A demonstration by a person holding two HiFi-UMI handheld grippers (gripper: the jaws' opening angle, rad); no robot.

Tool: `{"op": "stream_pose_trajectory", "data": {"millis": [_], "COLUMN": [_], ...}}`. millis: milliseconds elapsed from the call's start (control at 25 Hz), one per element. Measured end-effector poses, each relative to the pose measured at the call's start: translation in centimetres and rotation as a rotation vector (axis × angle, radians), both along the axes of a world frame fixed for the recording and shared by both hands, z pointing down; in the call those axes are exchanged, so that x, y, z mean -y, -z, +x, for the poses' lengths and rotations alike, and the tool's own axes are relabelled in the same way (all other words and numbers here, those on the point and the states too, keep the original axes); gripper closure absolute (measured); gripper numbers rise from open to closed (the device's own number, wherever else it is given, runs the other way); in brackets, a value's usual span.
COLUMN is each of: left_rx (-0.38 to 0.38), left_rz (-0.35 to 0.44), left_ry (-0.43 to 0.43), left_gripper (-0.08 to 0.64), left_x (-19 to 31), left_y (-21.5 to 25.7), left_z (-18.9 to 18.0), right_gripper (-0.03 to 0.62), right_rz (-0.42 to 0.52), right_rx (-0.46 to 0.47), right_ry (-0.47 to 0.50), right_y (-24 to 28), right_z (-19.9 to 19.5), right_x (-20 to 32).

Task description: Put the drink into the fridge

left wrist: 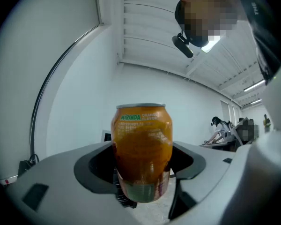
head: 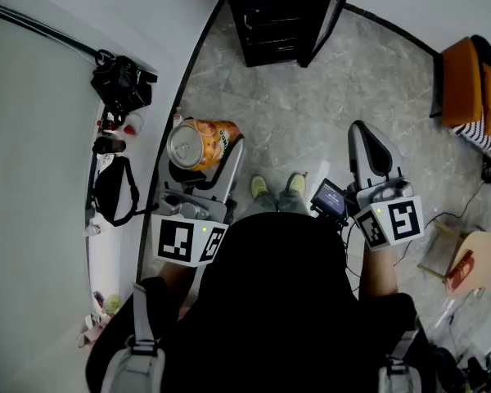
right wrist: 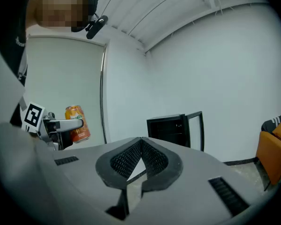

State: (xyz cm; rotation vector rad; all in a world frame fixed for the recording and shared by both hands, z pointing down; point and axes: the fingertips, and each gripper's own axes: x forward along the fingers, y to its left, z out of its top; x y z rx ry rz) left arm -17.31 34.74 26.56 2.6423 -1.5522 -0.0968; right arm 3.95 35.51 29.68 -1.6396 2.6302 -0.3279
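An orange drink can (head: 198,144) stands upright between the jaws of my left gripper (head: 201,159), held level above the grey floor. In the left gripper view the can (left wrist: 143,153) fills the gap between the two grey jaws, which press on its sides; the left gripper (left wrist: 143,175) is shut on it. The small black fridge (head: 278,15) stands ahead against the wall with its door swung open. My right gripper (head: 367,142) is held level at the right, jaws together and holding nothing. In the right gripper view, the right gripper (right wrist: 140,142) points towards the fridge (right wrist: 173,130), with the can (right wrist: 77,122) at the left.
A black camera on a stand (head: 121,84) and a black bag (head: 114,188) sit on the white surface at the left. An orange chair (head: 462,84) stands at the far right, a wooden stool (head: 475,256) nearer. The person's feet (head: 277,187) are on the floor between the grippers.
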Motion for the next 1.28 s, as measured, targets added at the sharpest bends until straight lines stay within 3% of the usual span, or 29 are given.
{"op": "stream_pose_trajectory", "data": {"millis": [800, 1280], "left_rx": [-0.05, -0.046], "left_rz": [0.001, 0.017], "left_ry": [-0.024, -0.003], "left_gripper": [0.224, 0.224], "left_x": [0.9, 3.4], "left_y": [-0.7, 0.0], "left_z": [-5.8, -5.0], "right_gripper": [0.58, 0.58], "right_rz": [-0.006, -0.022], "right_rx": [-0.001, 0.024], "right_ry": [0.012, -0.001], "right_y": [-0.8, -1.9], "right_z": [-6.2, -4.2], "right_x": [-0.1, 2.9]}}
